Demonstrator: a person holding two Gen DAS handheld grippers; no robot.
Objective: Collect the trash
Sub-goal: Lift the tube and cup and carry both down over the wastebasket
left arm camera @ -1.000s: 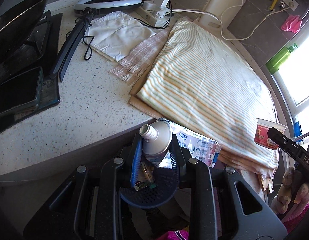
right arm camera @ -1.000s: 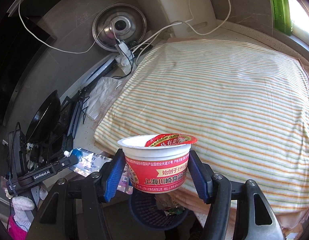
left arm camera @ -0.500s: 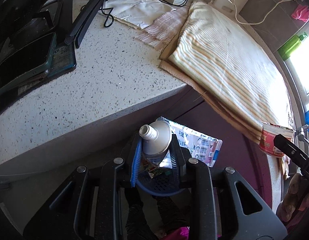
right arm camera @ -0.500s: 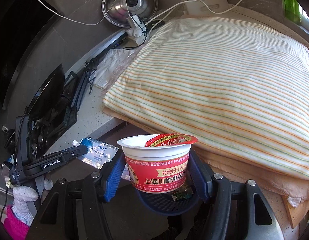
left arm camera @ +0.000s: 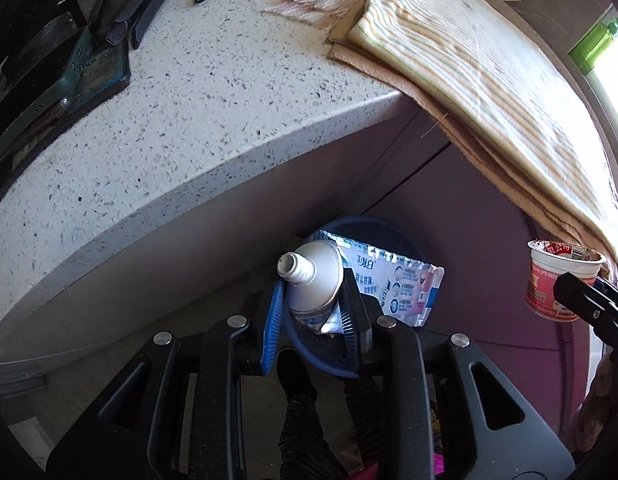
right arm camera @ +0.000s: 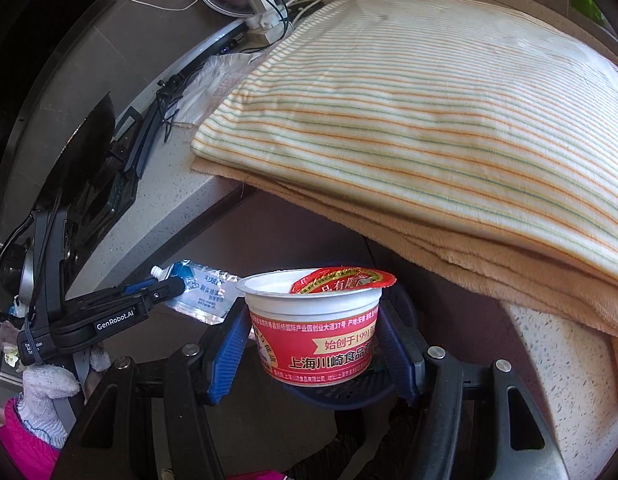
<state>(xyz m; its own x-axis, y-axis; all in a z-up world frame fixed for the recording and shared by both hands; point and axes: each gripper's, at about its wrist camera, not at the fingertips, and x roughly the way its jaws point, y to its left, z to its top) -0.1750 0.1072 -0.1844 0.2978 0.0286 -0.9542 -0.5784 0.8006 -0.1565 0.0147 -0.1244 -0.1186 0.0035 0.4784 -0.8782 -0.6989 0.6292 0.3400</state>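
left gripper [left arm camera: 313, 300] pinches the soft crumpled white-and-blue toothpaste tube [left arm camera: 349, 284] by its stiff shoulder, right gripper [right arm camera: 313, 344] clamps the light, crushable red-and-white plastic cup [right arm camera: 313, 328] mid-wall, both over the dark blue perforated plastic basket [left arm camera: 373, 232].

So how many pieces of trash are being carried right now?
2. A squashed toothpaste tube in the left gripper, and a red food cup in the right gripper, both above the blue basket. Its contents are mostly hidden.
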